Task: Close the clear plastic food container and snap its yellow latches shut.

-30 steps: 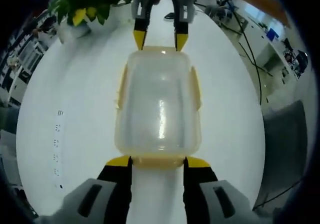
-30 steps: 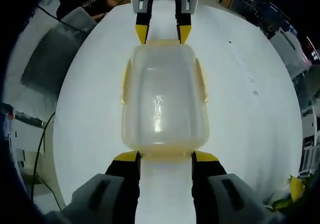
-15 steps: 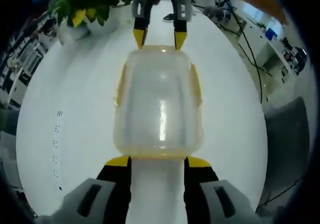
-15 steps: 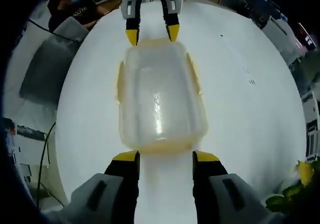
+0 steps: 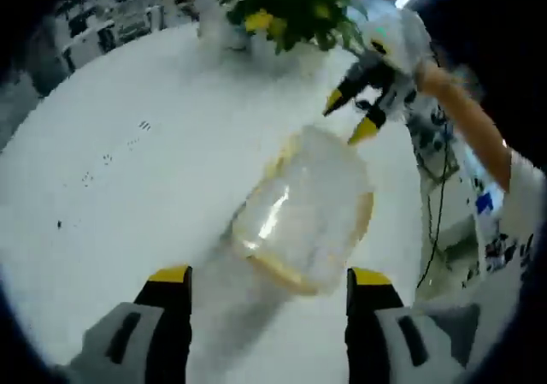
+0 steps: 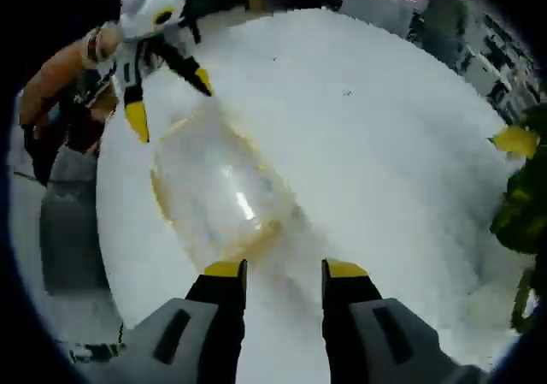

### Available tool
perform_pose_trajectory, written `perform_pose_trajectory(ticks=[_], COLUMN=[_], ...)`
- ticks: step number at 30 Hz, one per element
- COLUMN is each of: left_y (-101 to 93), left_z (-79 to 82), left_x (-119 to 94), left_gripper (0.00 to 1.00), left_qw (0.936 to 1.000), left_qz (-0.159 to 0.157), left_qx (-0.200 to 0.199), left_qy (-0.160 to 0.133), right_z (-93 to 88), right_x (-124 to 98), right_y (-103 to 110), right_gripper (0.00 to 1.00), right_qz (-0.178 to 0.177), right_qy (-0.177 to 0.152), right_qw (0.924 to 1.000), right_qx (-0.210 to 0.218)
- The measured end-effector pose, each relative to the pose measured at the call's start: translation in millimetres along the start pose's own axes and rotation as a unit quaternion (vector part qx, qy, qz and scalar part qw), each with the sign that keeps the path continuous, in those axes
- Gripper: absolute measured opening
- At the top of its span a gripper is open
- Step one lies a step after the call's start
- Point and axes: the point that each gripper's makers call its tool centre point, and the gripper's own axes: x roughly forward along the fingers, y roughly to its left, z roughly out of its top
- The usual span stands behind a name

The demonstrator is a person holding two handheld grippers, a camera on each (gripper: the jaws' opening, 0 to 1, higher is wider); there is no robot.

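Container (image 5: 305, 209) lies lid-on on the white counter (image 5: 111, 196), blurred. My left gripper (image 5: 267, 274) and right gripper (image 6: 285, 268) are released, grasping nothing.

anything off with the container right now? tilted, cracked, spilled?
No spill or crack visible. The container sits whole on the white table, lid on. It looks skewed, but both views are rolled and motion-blurred. Both tongs, left and right, are open and off it.

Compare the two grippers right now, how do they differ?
The left gripper has its jaws set wider apart than the right gripper. The left's tips stand either side of the container's near end; the right's sit just short of its end. Both are open, black with yellow tips.
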Motion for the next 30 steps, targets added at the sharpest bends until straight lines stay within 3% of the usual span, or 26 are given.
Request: perform_pose_trajectory(ticks=[1,3,6,9,11,13,16,18,21,25,30], left_y=[-2.0,-3.1,-11.0,-12.4,-5.7,-5.5,-3.5,-7.6,-10.0,-12.4,-17.6], left_z=[0.1,-0.3,-9.2,-22.9,-35.9,-38.1,-43.2,-47.0,-54.7,-72.7,-94.7], left_x=[-3,-3,2,9,14,16,13,10,6,-6,-19], left_gripper=[0.71,0.61,0.44,0.42,0.35,0.26,0.18,0.16,0.16,0.16,0.15], left_qw=[0.9983,0.9958,0.9919,0.9849,0.9893,0.9881,0.9896,0.9848,0.9824,0.9801,0.9757], left_qz=[-0.006,-0.015,-0.025,-0.012,0.018,0.023,0.028,0.023,0.026,0.029,0.032], left_qx=[-0.057,-0.090,-0.125,-0.168,-0.135,-0.143,-0.128,-0.158,-0.167,-0.160,-0.174], left_qy=[-0.004,-0.007,0.008,0.037,0.052,0.053,0.060,0.067,0.080,0.114,0.130], right_z=[9.5,9.6,-6.0,-14.4,-16.1,-10.8,-10.4,-9.5,-6.8,-12.8,-20.4], right_x=[-1,1,11,22,26,28,27,28,31,36,40], right_y=[-2,-1,-1,5,6,14,10,11,11,29,48], right_gripper=[0.29,0.27,0.28,0.30,0.27,0.25,0.24,0.23,0.22,0.20,0.19], right_qz=[0.015,0.029,0.032,0.040,0.043,0.066,0.055,0.053,0.060,0.086,0.102], right_qy=[-0.031,-0.043,-0.014,0.001,0.004,-0.009,-0.010,-0.014,-0.017,-0.009,-0.003], right_qw=[0.9979,0.9926,0.9912,0.9896,0.9891,0.9860,0.9857,0.9835,0.9805,0.9789,0.9767], right_qx=[0.056,0.110,0.128,0.138,0.141,0.153,0.159,0.172,0.186,0.185,0.189])
